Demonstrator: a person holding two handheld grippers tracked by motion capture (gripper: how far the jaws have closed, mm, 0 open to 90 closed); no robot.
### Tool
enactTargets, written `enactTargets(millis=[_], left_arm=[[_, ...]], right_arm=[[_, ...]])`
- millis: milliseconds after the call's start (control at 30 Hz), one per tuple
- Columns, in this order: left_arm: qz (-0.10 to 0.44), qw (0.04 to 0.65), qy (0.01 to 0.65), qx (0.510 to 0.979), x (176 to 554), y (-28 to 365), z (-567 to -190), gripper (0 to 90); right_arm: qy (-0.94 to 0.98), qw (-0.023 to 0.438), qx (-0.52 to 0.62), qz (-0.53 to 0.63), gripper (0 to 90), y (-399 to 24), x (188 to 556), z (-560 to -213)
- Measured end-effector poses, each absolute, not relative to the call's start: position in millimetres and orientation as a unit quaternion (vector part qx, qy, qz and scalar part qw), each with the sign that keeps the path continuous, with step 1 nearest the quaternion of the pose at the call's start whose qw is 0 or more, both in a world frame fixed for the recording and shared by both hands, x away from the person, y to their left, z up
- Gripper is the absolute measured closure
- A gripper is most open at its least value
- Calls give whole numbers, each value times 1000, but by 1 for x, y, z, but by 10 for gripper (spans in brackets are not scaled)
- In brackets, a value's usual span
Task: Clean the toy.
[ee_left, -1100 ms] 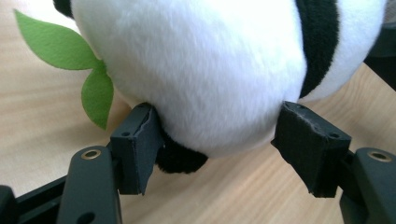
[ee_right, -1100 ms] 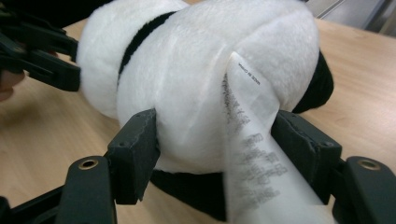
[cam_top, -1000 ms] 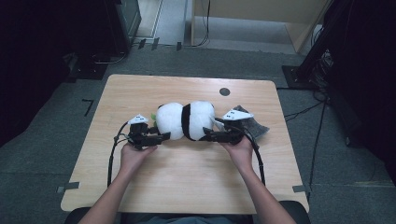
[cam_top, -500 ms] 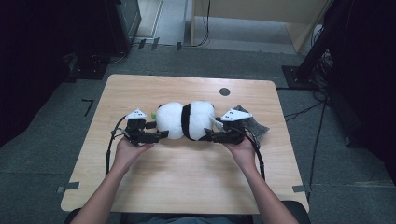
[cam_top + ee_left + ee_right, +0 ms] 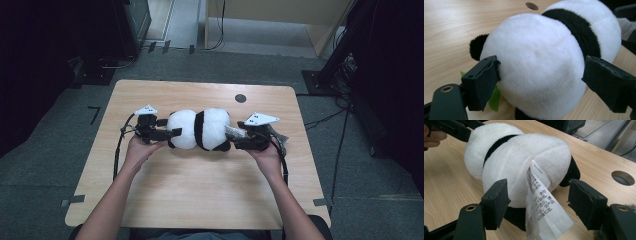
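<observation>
A black-and-white panda plush (image 5: 200,129) lies on the wooden table (image 5: 200,190) between the two grippers. My left gripper (image 5: 169,133) is at its head end. In the left gripper view the round white head (image 5: 536,57) sits between the open jaws (image 5: 542,65), which have just been opening. One pad (image 5: 486,80) brushes the fur and the other stands apart. My right gripper (image 5: 239,137) is at the rear end, open (image 5: 537,186). The plush's white printed label (image 5: 541,202) hangs between its jaws, with the rear (image 5: 524,162) just beyond them.
A round hole (image 5: 240,98) sits in the table's far side. A dark crumpled thing (image 5: 279,134) lies just right of the right gripper. A green bit (image 5: 494,98) pokes out under the head. Cables trail from both grippers toward the near edge.
The left hand has risen and shifted slightly away from me, and its jaws have widened around the head. The right hand has lifted a little. The plush has stayed in place.
</observation>
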State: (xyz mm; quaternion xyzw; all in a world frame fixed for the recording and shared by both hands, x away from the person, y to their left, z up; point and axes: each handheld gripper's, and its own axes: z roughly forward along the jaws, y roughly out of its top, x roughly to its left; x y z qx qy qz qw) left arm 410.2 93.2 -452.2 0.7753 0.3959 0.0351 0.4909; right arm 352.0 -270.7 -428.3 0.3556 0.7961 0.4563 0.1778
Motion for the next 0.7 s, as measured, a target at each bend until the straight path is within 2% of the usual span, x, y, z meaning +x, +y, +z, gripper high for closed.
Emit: enactTargets(millis=[200, 367, 467, 700], left_arm=[[60, 456, 388, 799, 415, 89, -463, 65], [52, 468, 384, 794, 417, 90, -466, 65], [65, 473, 370, 797, 416, 90, -467, 65], [86, 478, 363, 795, 410, 90, -468, 122]], right_arm=[[789, 181, 360, 465, 326, -283, 354, -424], [784, 185, 364, 467, 330, -292, 353, -424], [778, 193, 372, 469, 332, -302, 353, -424], [759, 209, 394, 475, 342, -324, 354, -424]])
